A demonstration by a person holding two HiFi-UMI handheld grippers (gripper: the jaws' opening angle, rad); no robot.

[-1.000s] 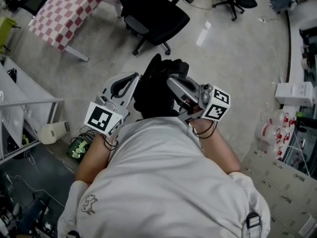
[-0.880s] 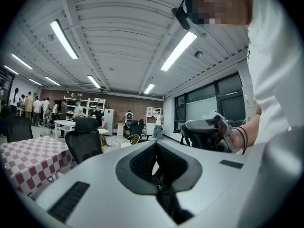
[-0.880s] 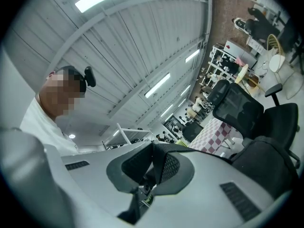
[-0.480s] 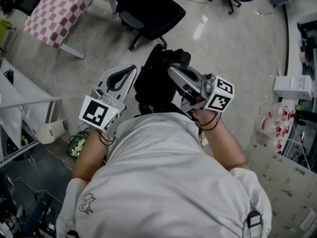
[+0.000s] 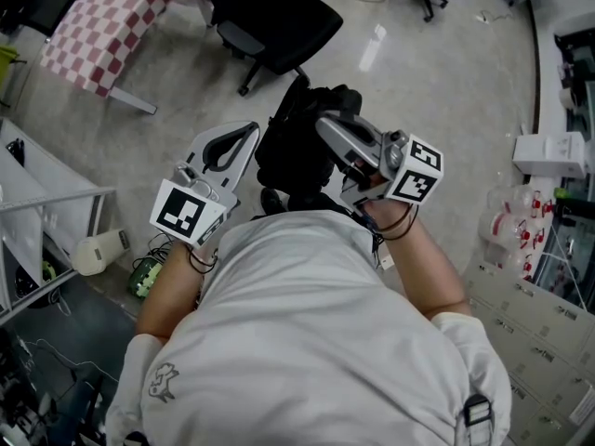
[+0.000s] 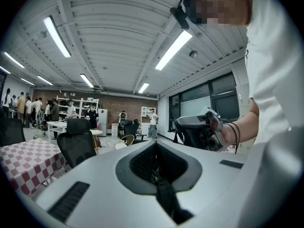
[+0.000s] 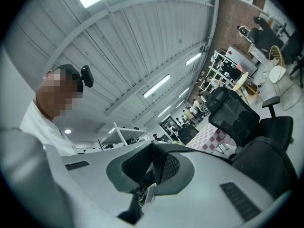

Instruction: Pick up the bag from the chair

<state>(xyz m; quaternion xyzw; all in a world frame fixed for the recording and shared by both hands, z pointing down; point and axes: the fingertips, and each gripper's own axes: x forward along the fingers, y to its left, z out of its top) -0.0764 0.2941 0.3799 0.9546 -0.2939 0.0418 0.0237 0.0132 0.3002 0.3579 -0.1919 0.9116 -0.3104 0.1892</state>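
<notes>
While both grippers pinch its straps, the black bag (image 5: 296, 151) hangs at chest height between them, clear of the chair (image 5: 279, 28).
Jaws of the left gripper (image 6: 154, 161) are pressed together on a black strap (image 6: 164, 201). The right gripper (image 7: 153, 165) is likewise clamped on thin black webbing beside a white tag (image 7: 148, 194). Soft and slumping, the bag looks like limp fabric with some bulk, so it will probably sag and swing rather than hold its shape. Narrow webbing may slide through the pads, so the surest hold is likely close to where each strap joins the body, with both sides kept level.
</notes>
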